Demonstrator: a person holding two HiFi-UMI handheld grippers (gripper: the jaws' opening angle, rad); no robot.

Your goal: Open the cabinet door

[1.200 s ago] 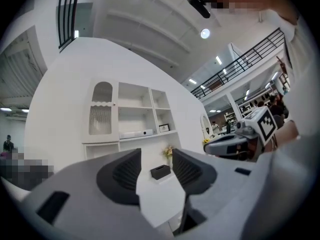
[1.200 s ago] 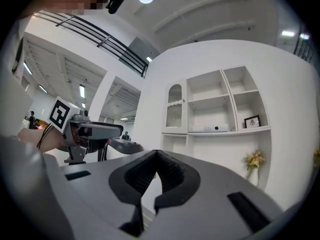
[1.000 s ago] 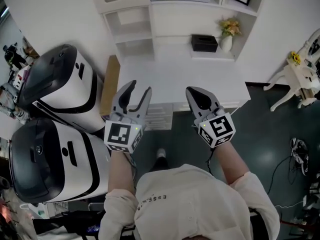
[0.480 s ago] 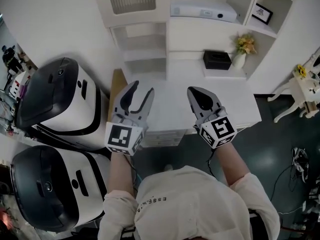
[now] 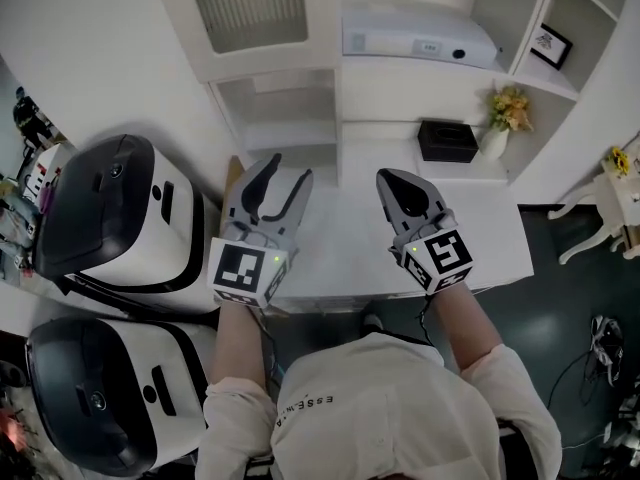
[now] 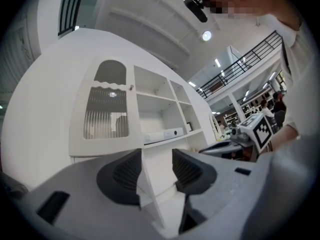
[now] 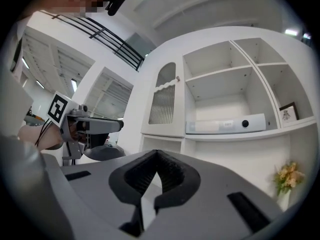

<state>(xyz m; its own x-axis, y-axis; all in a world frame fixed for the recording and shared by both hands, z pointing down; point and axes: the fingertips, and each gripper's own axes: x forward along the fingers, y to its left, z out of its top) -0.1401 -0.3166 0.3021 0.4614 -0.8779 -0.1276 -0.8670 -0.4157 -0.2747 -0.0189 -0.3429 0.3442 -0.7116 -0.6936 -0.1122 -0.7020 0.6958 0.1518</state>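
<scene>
The white cabinet door (image 5: 245, 8) has a ribbed glass pane and is closed at the top left of the shelf unit. In the left gripper view the door (image 6: 106, 109) has a small knob (image 6: 131, 87) at its right edge; the right gripper view shows the same door (image 7: 162, 101) and knob (image 7: 177, 78). My left gripper (image 5: 283, 176) is open and empty above the desk, well below the door. My right gripper (image 5: 392, 178) is held beside it, its jaws shut on nothing. Both point at the shelf unit.
The white desk (image 5: 490, 230) carries a black box (image 5: 447, 140) and a vase of flowers (image 5: 505, 118). A white device (image 5: 420, 38) and a picture frame (image 5: 552, 43) sit on open shelves. Two large white-and-black machines (image 5: 110, 208) (image 5: 100, 388) stand at the left.
The view has moved closer to the shelf unit, so the cabinet door looks larger and nearer. Both grippers keep their pose, the left open and the right shut.
</scene>
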